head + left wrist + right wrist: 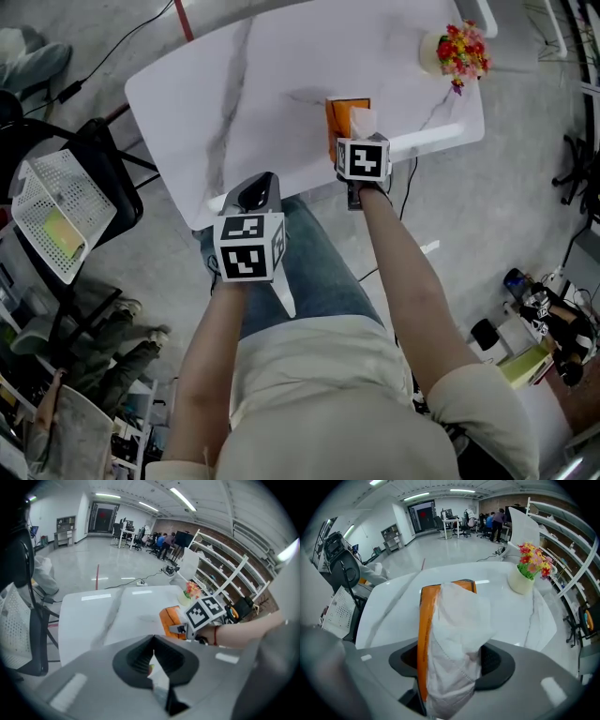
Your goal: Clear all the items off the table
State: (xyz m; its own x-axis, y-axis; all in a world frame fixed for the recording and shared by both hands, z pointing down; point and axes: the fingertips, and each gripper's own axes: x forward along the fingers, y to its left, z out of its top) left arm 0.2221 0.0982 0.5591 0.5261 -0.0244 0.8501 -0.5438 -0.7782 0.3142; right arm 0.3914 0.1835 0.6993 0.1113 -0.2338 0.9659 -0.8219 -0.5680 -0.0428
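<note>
**A:** The state of the right gripper is requested.

**B:** The right gripper [452, 663] is clamped on the pack [423, 634]. The orange pack is pinched edge-on between the 2 jaws. A white tissue [459, 616] is seen bulging out of it. The gripper is pointed steeply downward.

**A:** The position of the pack relative to the table is requested.

**B:** In the head view, the pack [339, 114] is found at the near edge of the table [216, 103], right of the middle. Whether it is rested on the top or raised clear of it cannot be told.

**A:** The state of the left gripper is requested.

**B:** The jaws of the left gripper [152, 656] are pressed together. A thin pale sliver is seen at the seam, but it cannot be identified. In the head view, the left gripper [255, 194] is held at the table's near edge, left of the pack and apart from it.

**A:** Other items on the table are to be listed.

**B:** 1 flower pot [448, 52] is stood upright at the table's far right corner, well apart from the pack. Red and yellow flowers are carried in it.

**A:** Items beside the table are to be listed.

**B:** A white mesh basket [52, 211] is seen at a black chair [112, 169], off the table's left side.
</note>
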